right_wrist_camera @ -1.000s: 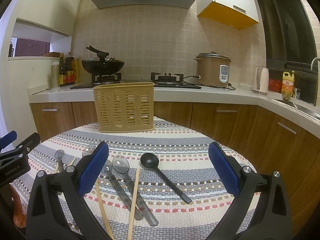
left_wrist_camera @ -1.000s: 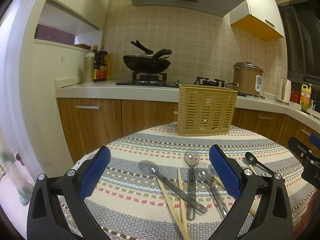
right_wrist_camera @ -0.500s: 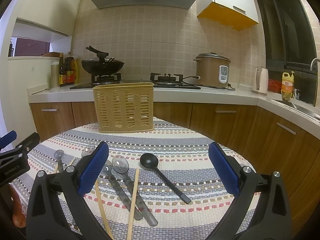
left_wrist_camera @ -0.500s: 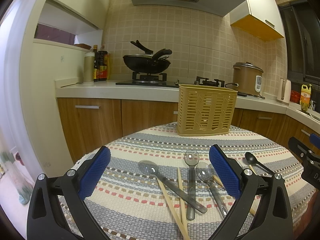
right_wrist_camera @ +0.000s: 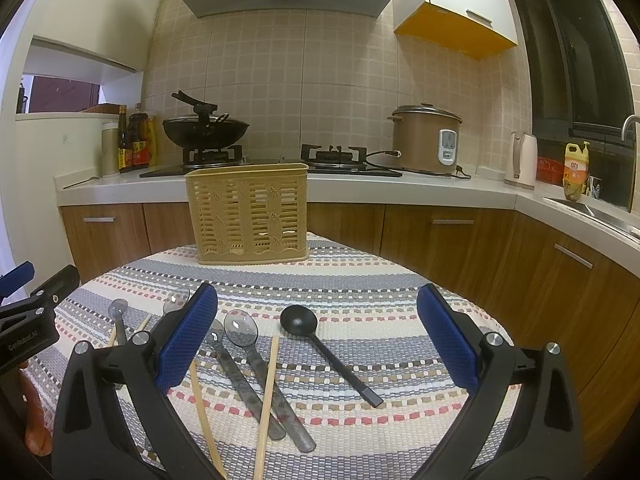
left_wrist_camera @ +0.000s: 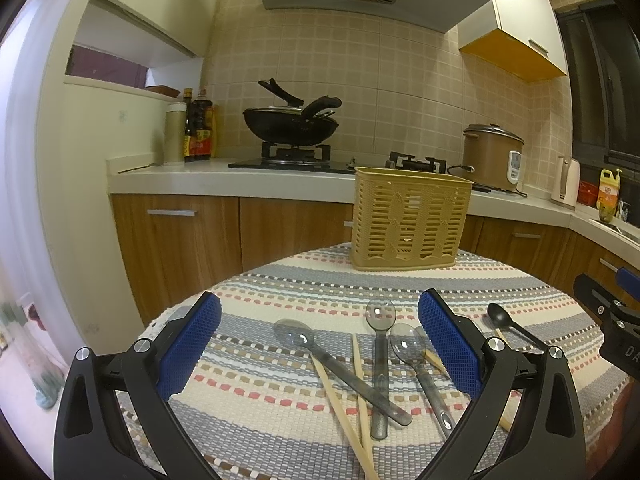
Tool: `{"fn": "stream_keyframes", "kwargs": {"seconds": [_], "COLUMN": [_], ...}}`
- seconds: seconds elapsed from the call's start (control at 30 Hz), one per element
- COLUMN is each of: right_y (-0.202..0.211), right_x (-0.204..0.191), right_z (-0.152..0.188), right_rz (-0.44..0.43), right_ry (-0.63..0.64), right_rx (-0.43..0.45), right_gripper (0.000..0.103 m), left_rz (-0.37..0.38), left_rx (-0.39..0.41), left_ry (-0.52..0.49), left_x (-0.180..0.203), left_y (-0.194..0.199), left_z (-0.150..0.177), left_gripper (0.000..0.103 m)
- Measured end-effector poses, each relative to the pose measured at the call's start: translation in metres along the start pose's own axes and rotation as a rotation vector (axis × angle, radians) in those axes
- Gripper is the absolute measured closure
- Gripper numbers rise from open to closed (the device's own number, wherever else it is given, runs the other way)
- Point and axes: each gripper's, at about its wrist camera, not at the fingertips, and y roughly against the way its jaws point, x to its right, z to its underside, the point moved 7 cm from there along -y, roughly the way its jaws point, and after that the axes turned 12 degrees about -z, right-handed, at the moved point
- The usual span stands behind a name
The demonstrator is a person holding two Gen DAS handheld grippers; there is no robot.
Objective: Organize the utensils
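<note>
A tan slotted utensil basket (left_wrist_camera: 410, 224) (right_wrist_camera: 248, 214) stands upright at the table's far side. Several clear plastic spoons (left_wrist_camera: 340, 356) (right_wrist_camera: 262, 376), wooden chopsticks (left_wrist_camera: 360, 392) (right_wrist_camera: 267, 392) and a black spoon (right_wrist_camera: 328, 356) (left_wrist_camera: 510, 326) lie scattered on the striped tablecloth. My left gripper (left_wrist_camera: 320, 344) is open and empty, hovering over the clear spoons and chopsticks. My right gripper (right_wrist_camera: 318, 340) is open and empty, over the black spoon. The left gripper also shows at the left edge of the right wrist view (right_wrist_camera: 28, 312).
The round table with striped cloth (left_wrist_camera: 280, 280) drops off at its left and right edges. Behind it runs a counter (right_wrist_camera: 400, 192) with a wok (left_wrist_camera: 290, 126), a rice cooker (right_wrist_camera: 426, 138), bottles (left_wrist_camera: 196, 128) and a kettle (right_wrist_camera: 522, 160).
</note>
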Motion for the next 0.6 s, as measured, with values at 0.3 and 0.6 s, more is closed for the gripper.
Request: {"fn": "stream_keyframes", "kwargs": {"seconds": [0.3, 0.6], "right_y": [-0.003, -0.006], "right_x": [-0.001, -0.001], "right_z": [0.001, 0.003], "right_rz": [0.002, 0.009], "right_ry": [-0.001, -0.002], "right_rx": [-0.004, -0.018], "right_gripper": [0.008, 0.008], "left_rz": [0.017, 0.058], "left_rx": [-0.005, -0.094], "left_ry": [0.000, 0.049], "left_x": [0.003, -0.006], "left_y": [0.000, -0.013], "left_z": [0.002, 0.006], "left_gripper": [0.007, 0.008]}}
